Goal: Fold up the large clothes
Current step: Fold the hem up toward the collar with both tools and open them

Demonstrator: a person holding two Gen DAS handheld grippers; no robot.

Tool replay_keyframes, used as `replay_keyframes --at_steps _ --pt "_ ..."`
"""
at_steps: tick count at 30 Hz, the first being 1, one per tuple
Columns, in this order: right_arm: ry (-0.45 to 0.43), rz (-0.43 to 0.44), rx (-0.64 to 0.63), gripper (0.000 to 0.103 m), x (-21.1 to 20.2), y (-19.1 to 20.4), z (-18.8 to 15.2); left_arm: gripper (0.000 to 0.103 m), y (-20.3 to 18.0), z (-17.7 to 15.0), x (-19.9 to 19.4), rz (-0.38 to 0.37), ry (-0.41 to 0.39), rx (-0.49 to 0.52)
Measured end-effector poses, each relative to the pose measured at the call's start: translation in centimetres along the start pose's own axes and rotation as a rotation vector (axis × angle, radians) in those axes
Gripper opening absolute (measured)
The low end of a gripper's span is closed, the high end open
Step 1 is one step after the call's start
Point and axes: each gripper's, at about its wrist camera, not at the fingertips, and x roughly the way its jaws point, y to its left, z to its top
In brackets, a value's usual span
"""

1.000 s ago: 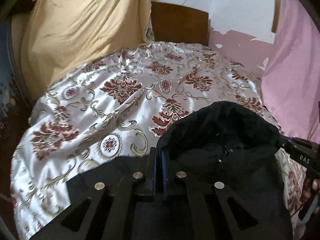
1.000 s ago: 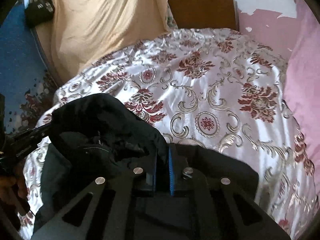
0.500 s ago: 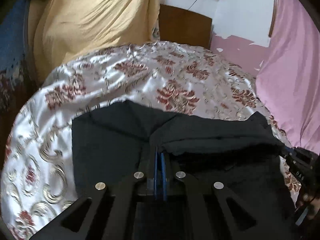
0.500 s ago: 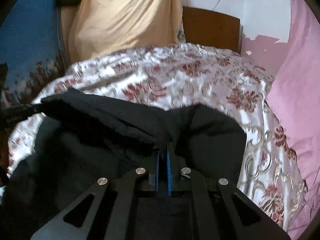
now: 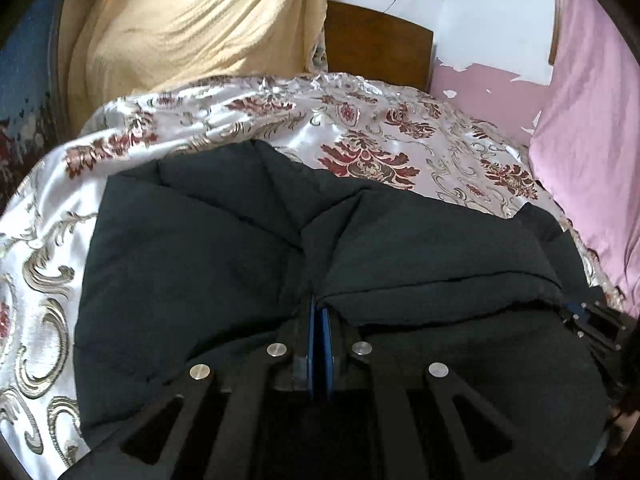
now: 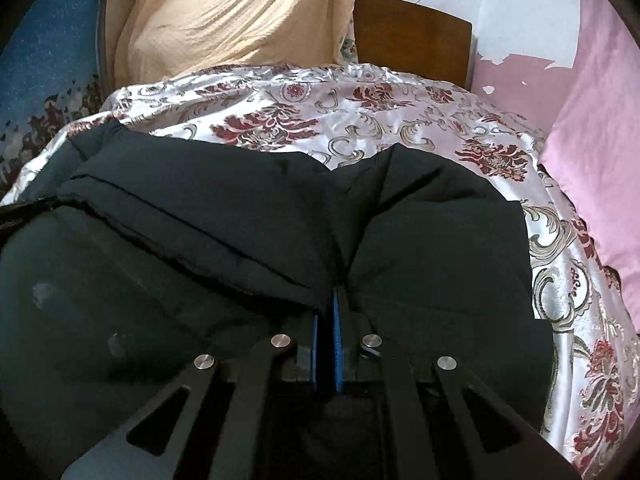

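garment point(image 5: 208, 264), black, lies crosswise on bedspread point(image 5: 360, 128), both tongs pinching it.

**Soft daylight, bowed edges**

You get even, fairly bright light; the satin bedspread point(image 5: 360, 136) shows white glare. The black garment point(image 6: 240, 208) swallows detail in shadow. Fisheye bending curves both views, corners go black, and the left edge smears slightly.

The left tongs point(image 5: 319, 312) pinch a fold of the black garment point(image 5: 192, 264), which lies spread across the near part of the bed's floral cover point(image 5: 400, 136).
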Motion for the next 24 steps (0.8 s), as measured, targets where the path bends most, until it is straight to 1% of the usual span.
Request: replay_keyframes --at_steps 2,3,4,5,6,7,8,10,11,12,13,14,15,17,18,20,22,23,24 --pt "-0.008 -0.002 -0.005 0.009 -0.6 -0.1 0.1 0.007 0.0 0.6 -0.6 -0.014 0.05 0.026" --pt "-0.002 0.006 -0.006 0.012 -1.0 -0.2 0.4 0.01 0.1 1.1 -0.8 -0.027 0.082 0.038" --pt "0.026 0.022 -0.018 0.014 -1.7 -0.4 0.9 0.017 0.3 2.0 -1.4 -0.056 0.136 0.059" --pt "0.035 0.034 -0.031 0.027 -2.2 -0.5 1.4 0.023 0.4 2.6 -1.9 -0.074 0.164 0.08" --pt "0.024 0.069 -0.071 0.05 -3.7 -0.6 2.3 0.037 0.6 3.1 -2.4 -0.083 0.179 0.099" --pt "0.002 0.091 -0.104 0.061 -4.9 -0.6 2.8 0.054 0.8 3.9 -3.4 -0.077 0.176 0.124" --pt "-0.026 0.107 -0.137 0.071 -6.1 -0.6 3.4 0.06 0.9 4.7 -4.5 -0.069 0.145 0.136" --pt "-0.081 0.137 -0.204 0.071 -8.9 -0.5 5.3 0.074 1.4 6.3 -6.9 -0.096 0.034 0.137" --pt "-0.097 0.142 -0.216 0.071 -9.8 -0.6 6.6 0.078 1.5 7.5 -7.8 -0.113 -0.028 0.126" --pt "-0.105 0.142 -0.211 0.072 -10.0 -0.6 7.6 0.084 1.5 8.5 -8.1 -0.112 -0.065 0.11" --pt "-0.117 0.148 -0.19 0.072 -10.2 -0.7 9.0 0.086 1.4 10.0 -8.0 -0.091 -0.1 0.082" --pt "-0.122 0.149 -0.167 0.072 -9.9 -0.8 10.2 0.086 1.3 11.1 -7.6 -0.078 -0.112 0.057" --pt "-0.123 0.142 -0.118 0.072 -9.1 -1.1 11.9 0.086 1.1 12.3 -6.8 -0.07 -0.111 0.027" --pt "-0.098 0.152 -0.017 0.072 -7.2 -1.6 13.9 0.086 0.5 13.9 -4.3 -0.063 -0.063 -0.05" --pt "-0.066 0.173 0.08 0.072 -5.6 -2.2 14.7 0.086 0.0 14.1 -3.0 -0.074 -0.029 -0.075" --pt "-0.007 0.228 0.191 0.072 -3.1 -2.5 14.8 0.086 -0.9 13.5 -1.3 -0.1 0.015 -0.067" --pt "0.014 0.267 0.202 0.072 -1.6 -2.0 13.6 0.086 -1.8 12.1 -0.1 -0.124 0.051 -0.021" --pt "0.021 0.281 0.179 0.072 -1.2 -1.5 12.7 0.087 -2.1 11.0 0.6 -0.141 0.083 0.007" --pt "0.035 0.292 0.122 0.072 -0.8 -0.6 11.5 0.087 -2.4 9.7 1.6 -0.164 0.134 0.043"
